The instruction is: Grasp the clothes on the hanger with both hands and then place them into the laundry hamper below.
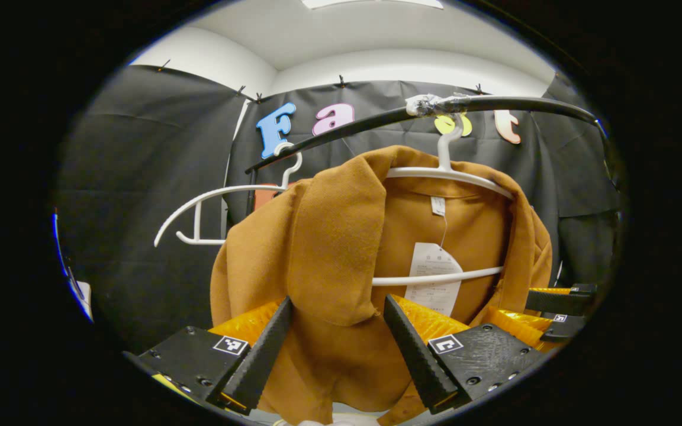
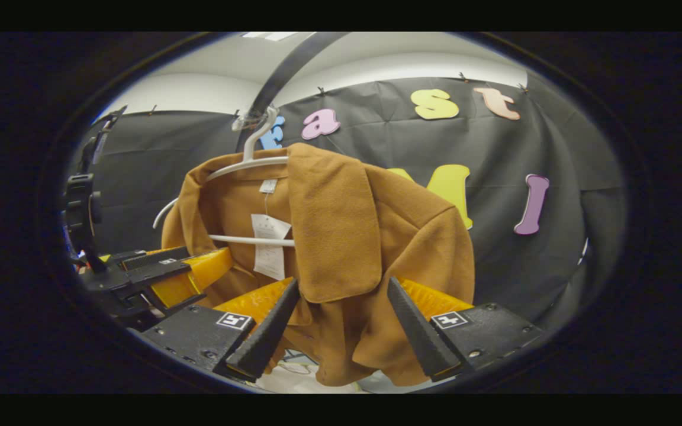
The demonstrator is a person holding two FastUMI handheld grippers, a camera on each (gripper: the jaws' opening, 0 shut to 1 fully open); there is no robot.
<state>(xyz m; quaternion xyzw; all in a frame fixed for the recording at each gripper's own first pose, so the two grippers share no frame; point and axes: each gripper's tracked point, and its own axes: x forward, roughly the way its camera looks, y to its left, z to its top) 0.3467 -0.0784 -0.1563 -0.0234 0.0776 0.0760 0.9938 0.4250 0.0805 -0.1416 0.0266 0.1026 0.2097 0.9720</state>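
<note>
While the brown jacket hangs on a white hanger from the dark rail, both grippers face it from either side. At the far left of the left gripper view, an empty white hanger hooks over the same rail, just beside the jacket's shoulder. Lower down, the left gripper has its jaws spread wide, one to each side of the jacket's folded lapel, neither pressing on the cloth. A paper tag dangles inside the collar, and the other gripper shows at the right edge. In the right gripper view, the left gripper sits at the left, near the jacket's front. Further right, the right gripper holds its jaws apart around the other lapel, not clamped on it.
</note>
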